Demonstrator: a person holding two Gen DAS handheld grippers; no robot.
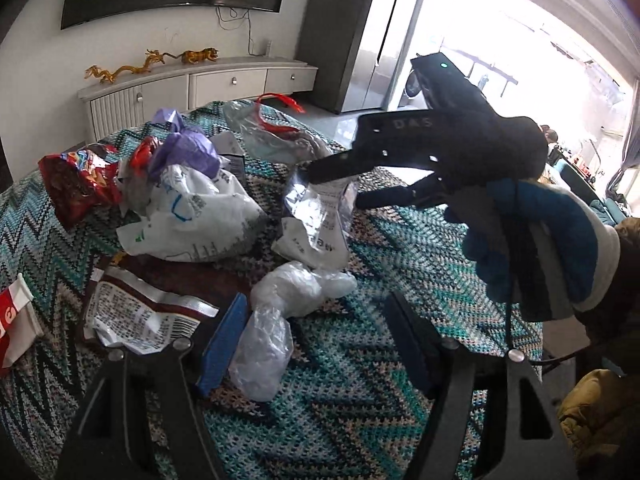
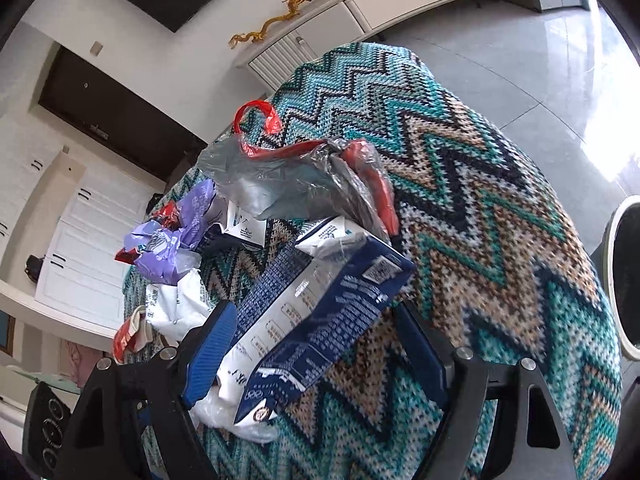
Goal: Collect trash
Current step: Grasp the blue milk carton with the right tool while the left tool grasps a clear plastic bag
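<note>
Trash lies on a table with a zigzag knit cloth (image 1: 360,380). My left gripper (image 1: 320,344) is open low over the cloth, with a crumpled clear plastic bag (image 1: 276,320) between its fingers. My right gripper (image 1: 344,188) shows in the left wrist view with its jaws open around a blue and white foil package (image 1: 316,224). In the right wrist view the right gripper (image 2: 320,356) is open with that blue and white package (image 2: 316,316) lying between the fingers. A grey bag with red handles (image 2: 296,180) lies beyond it.
A red snack bag (image 1: 80,180), a purple wrapper (image 1: 184,148), a white plastic bag (image 1: 192,216) and a brown printed wrapper (image 1: 136,312) lie at the left. A white cabinet (image 1: 200,84) stands behind. A round bin rim (image 2: 624,276) shows at the right.
</note>
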